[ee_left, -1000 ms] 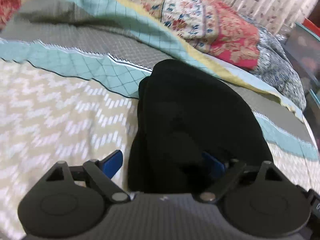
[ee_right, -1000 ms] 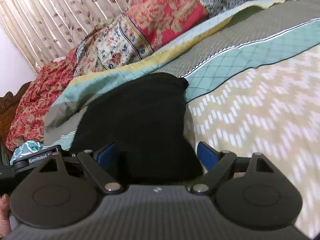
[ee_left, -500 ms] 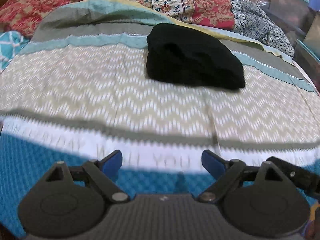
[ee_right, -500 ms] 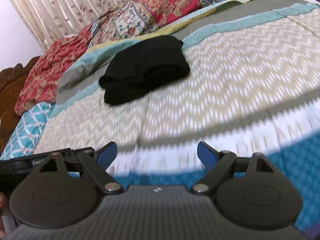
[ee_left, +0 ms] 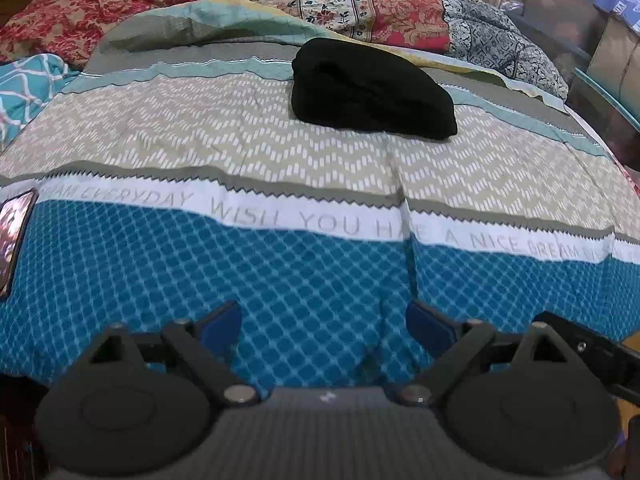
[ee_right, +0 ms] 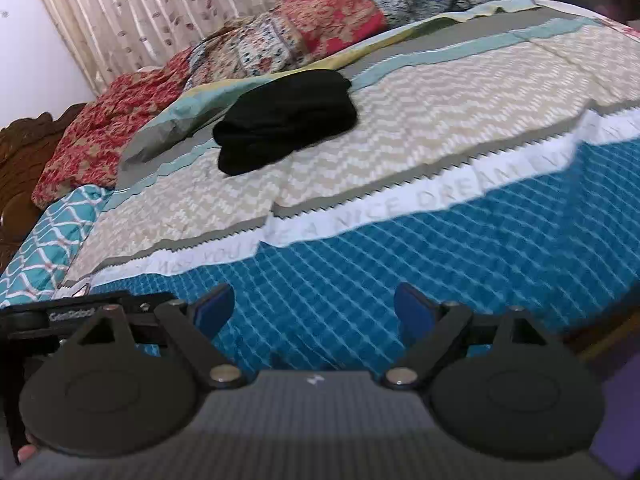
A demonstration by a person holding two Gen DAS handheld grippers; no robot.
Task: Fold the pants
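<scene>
Both the left gripper (ee_left: 323, 325) and right gripper (ee_right: 314, 308) have pulled back from the black pants (ee_left: 370, 88), now a compact folded bundle at twelve o'clock on the bedspread (ee_left: 304, 288), jaws wide and empty, so folding looks finished.

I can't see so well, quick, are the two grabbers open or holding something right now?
Left gripper: open, holding nothing, apart from the folded black pants.
Right gripper: open, holding nothing.
</scene>
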